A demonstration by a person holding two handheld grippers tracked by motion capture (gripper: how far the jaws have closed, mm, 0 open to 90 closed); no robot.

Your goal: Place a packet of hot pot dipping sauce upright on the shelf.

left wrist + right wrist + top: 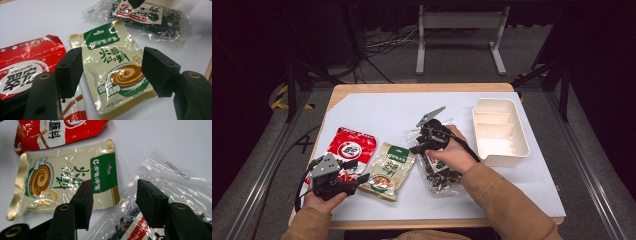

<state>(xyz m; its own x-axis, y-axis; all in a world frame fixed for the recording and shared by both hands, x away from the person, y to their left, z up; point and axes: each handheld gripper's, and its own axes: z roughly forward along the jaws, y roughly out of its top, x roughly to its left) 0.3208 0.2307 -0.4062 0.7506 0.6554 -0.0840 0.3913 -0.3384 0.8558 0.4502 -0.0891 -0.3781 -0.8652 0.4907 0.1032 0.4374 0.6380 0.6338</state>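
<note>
Evidently the right gripper (112,202), jaws apart and empty, should settle over the clear plastic bag of dark dried food (175,195) near its sealed edge. Close squarely on one flat fold so the slippery film cannot slide out, while the left gripper (112,72) hangs open above the beige-and-green sauce pouch (112,67).

Two forearms in tan sleeves come in from the near edge, each hand gripping a black pair of tongs. The left tongs (362,178) sit low by the front left corner, held level and pointing to the right, jaws standing apart with nothing between them. The right tongs (416,149) reach further in toward the middle, wrist bent, pointing left and down, jaws open and nothing clamped
</note>
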